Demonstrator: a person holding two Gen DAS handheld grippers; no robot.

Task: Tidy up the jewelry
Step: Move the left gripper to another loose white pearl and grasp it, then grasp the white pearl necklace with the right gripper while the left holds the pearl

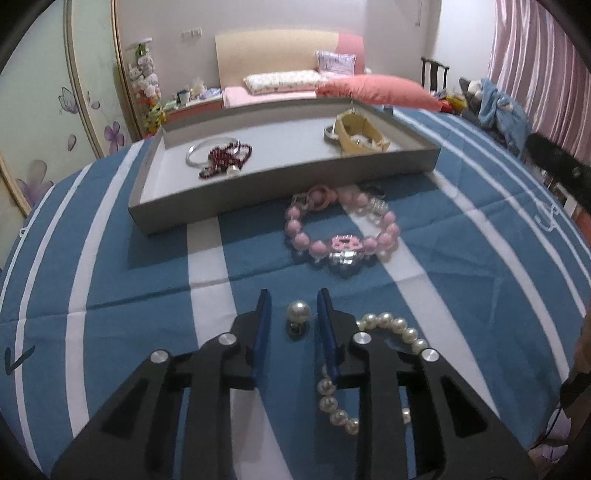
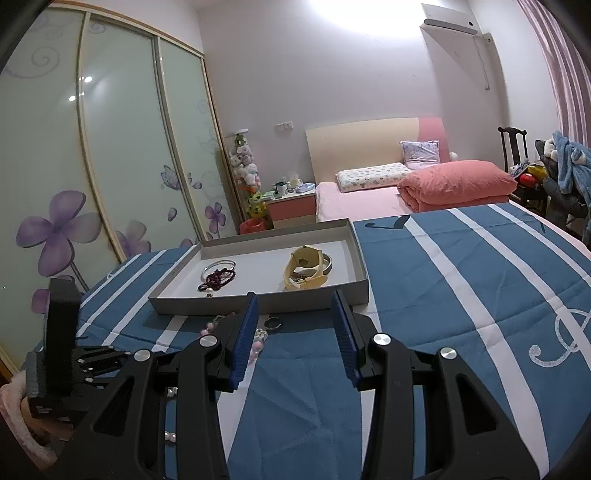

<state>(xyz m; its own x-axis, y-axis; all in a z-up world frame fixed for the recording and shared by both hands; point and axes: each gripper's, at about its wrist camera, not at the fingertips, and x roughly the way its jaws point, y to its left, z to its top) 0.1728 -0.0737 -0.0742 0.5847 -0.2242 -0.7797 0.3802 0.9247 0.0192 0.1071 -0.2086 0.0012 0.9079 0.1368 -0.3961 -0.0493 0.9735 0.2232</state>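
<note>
Left hand-held gripper (image 1: pixel 293 301) is hovering half open around the pearl ring (image 1: pixel 298 314) on the bedspread (image 1: pixel 110 280) — nothing gripped. Right hand-held gripper (image 2: pixel 295 306) is hanging wide open, empty. Round pearl could squirt sideways — missing the tray (image 1: pixel 155 218).

Soft indoor light, brightest from a blown-out glare patch on the wall (image 2: pixel 354 14) high in the right wrist view, with spot reflections on the wardrobe doors (image 2: pixel 79 88). The tray (image 1: pixel 236 206) casts a dark shadow toward the camera. Both views bow strongly, with black corners. The left wrist view looks slightly blurred, perhaps from motion.
</note>
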